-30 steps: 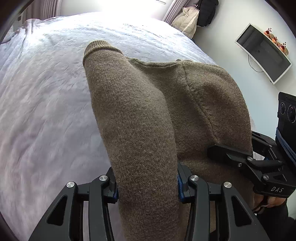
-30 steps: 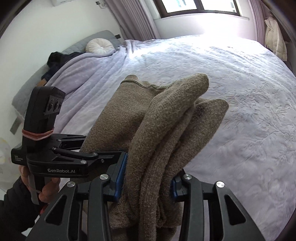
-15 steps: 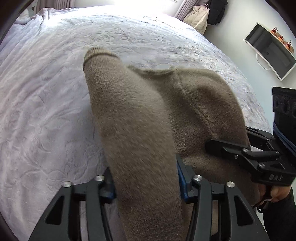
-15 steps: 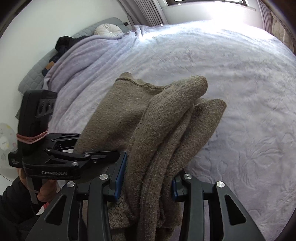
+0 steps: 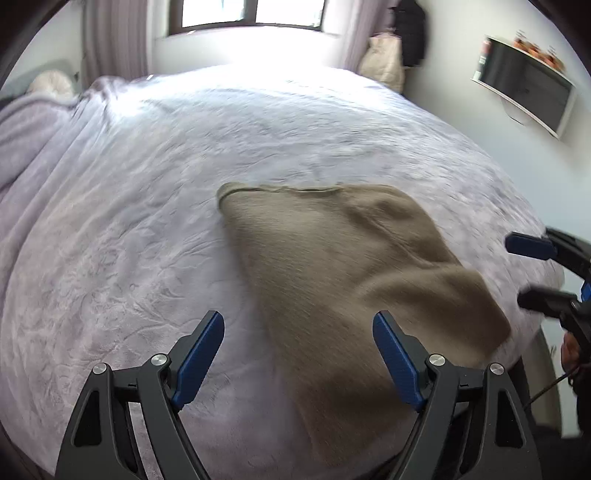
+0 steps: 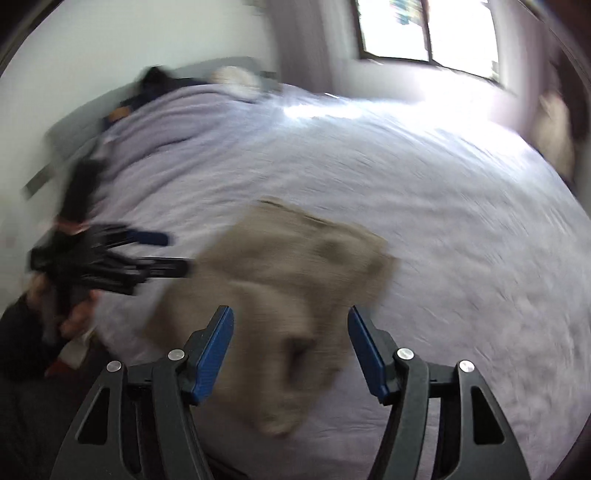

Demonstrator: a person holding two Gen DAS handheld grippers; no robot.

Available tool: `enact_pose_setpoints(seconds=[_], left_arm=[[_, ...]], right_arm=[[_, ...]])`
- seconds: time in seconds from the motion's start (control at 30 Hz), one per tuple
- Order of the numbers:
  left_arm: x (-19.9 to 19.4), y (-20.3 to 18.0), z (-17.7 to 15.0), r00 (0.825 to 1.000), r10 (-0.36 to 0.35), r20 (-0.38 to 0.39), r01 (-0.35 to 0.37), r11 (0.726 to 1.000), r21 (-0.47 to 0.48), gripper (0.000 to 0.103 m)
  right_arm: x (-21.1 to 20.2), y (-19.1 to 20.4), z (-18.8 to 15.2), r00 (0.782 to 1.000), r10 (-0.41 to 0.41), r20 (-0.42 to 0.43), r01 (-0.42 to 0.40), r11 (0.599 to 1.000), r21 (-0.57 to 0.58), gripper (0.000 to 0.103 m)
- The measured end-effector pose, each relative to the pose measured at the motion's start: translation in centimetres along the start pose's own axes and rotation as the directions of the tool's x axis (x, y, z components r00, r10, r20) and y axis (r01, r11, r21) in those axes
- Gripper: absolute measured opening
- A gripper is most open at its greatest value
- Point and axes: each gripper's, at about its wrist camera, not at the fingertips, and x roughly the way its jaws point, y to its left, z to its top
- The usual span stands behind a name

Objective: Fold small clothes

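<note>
A brown knitted sweater (image 5: pixel 343 280) lies folded on the lilac bedspread (image 5: pixel 122 229) near the bed's front edge; it also shows, blurred, in the right wrist view (image 6: pixel 288 295). My left gripper (image 5: pixel 298 354) is open and empty, just above the sweater's near end. My right gripper (image 6: pixel 290 347) is open and empty over the sweater's other near part. The right gripper also shows at the right edge of the left wrist view (image 5: pixel 532 269), open. The left gripper shows in the right wrist view (image 6: pixel 173 254), to the left of the sweater.
The bed fills most of both views. A bunched lilac blanket (image 5: pixel 33 122) and a round cushion (image 6: pixel 236 77) lie at the head end. A wall screen (image 5: pixel 524 99) hangs on the right. A window (image 5: pixel 251 13) is behind the bed.
Both grippers have opened and let go of the sweater. It has dropped onto the bedspread, and both grippers have pulled back from it.
</note>
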Motion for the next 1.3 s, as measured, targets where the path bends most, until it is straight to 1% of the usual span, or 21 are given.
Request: enact_pose_setpoints(seconds=[0.03,0.1,0.17,0.2,0.23,0.27,0.3,0.4,0.5,0.57,0.63,0.7,0.77,0.8,0.83,0.87,0.97,1.03,1.13,1.23,1.3], left_arm=[[-0.1,-0.3,-0.5,1.000,0.016,-0.006,-0.016,1.000,0.024,0.084],[1.0,-0.3,-1.4,0.997,0.062,-0.053,-0.060,0.997,0.053,0.084],[2.3,0.0,-1.8,0.994,0.056,-0.089,-0.053,0.998,0.034,0.084],[2.7,0.5,-2.1,0.994,0.039,-0.104,-0.038,0.999,0.008,0.084],[3.0,1.1,-2.6,0.992,0.021,-0.120,-0.023,1.000,-0.018,0.086],[3.6,1.7,-3.0,0.990,0.010,-0.143,-0.016,0.999,-0.036,0.093],[4.2,2.0,-3.5,0.985,0.017,-0.170,-0.025,0.999,-0.048,0.097],[3.8,2.4,-4.2,0.985,-0.007,-0.173,-0.007,0.997,-0.081,0.098],[1.0,2.0,-3.5,0.995,-0.048,-0.087,0.044,0.998,-0.048,0.098],[-0.2,1.8,-2.8,0.999,-0.028,-0.034,0.027,0.999,-0.027,0.098],[0.8,1.9,-2.2,0.998,0.007,-0.061,-0.009,0.999,-0.035,0.098],[2.9,2.1,-1.9,0.992,0.026,-0.120,-0.033,0.997,-0.063,0.098],[4.2,2.4,-2.2,0.985,0.027,-0.169,-0.043,0.995,-0.093,0.103],[4.7,2.3,-2.4,0.982,0.036,-0.187,-0.056,0.993,-0.103,0.103],[4.8,2.3,-2.5,0.981,0.027,-0.192,-0.048,0.993,-0.104,0.103],[4.8,2.2,-2.7,0.980,0.022,-0.196,-0.042,0.994,-0.098,0.103],[4.0,1.5,-2.7,0.979,0.063,-0.192,-0.076,0.995,-0.062,0.103],[2.9,0.9,-2.3,0.984,0.084,-0.158,-0.091,0.995,-0.035,0.103],[2.2,0.2,-0.6,0.985,0.137,-0.107,-0.136,0.991,0.013,0.103],[3.1,-0.3,1.1,0.982,0.161,-0.096,-0.158,0.987,0.033,0.103],[4.1,-0.1,2.3,0.978,0.186,-0.097,-0.183,0.982,0.041,0.103]], right_arm=[[-0.2,2.1,0.0,0.998,0.057,0.008,-0.057,0.996,-0.063,0.069],[0.5,4.0,-0.3,0.993,0.122,-0.004,-0.121,0.986,-0.116,0.069],[3.6,4.9,-1.1,0.992,0.101,-0.077,-0.111,0.982,-0.149,0.069],[5.0,4.6,-1.5,0.991,0.072,-0.116,-0.089,0.985,-0.149,0.069],[6.8,3.7,-2.6,0.985,0.015,-0.174,-0.040,0.989,-0.142,0.068],[7.9,2.6,-3.5,0.978,-0.006,-0.211,-0.021,0.992,-0.125,0.067],[8.7,1.0,-4.6,0.973,0.031,-0.231,-0.047,0.997,-0.065,0.067],[7.9,-0.9,-5.1,0.974,0.115,-0.198,-0.108,0.993,0.043,0.067],[6.1,-0.7,-3.9,0.975,0.134,-0.175,-0.126,0.990,0.061,0.069],[4.1,-0.6,-2.7,0.982,0.147,-0.118,-0.143,0.989,0.047,0.072],[3.5,-0.5,-1.3,0.982,0.175,-0.070,-0.172,0.984,0.044,0.074],[3.5,0.2,-0.4,0.981,0.184,-0.054,-0.183,0.983,0.030,0.075],[5.1,0.6,0.0,0.983,0.166,-0.079,-0.166,0.986,0.013,0.075],[6.1,0.5,-0.1,0.985,0.134,-0.108,-0.135,0.991,0.000,0.075],[7.6,0.3,-0.8,0.985,0.067,-0.158,-0.071,0.997,-0.022,0.074],[9.0,-0.1,-1.7,0.978,0.031,-0.206,-0.040,0.998,-0.038,0.073],[8.6,-0.2,-2.4,0.982,0.047,-0.182,-0.057,0.997,-0.048,0.073],[7.7,0.1,-1.7,0.980,0.065,-0.188,-0.075,0.996,-0.047,0.074],[6.0,-0.3,-0.4,0.986,0.084,-0.143,-0.094,0.994,-0.064,0.075],[5.5,-0.7,0.5,0.989,0.057,-0.139,-0.072,0.992,-0.104,0.076],[6.7,-0.6,1.2,0.988,0.021,-0.154,-0.043,0.989,-0.141,0.076]])
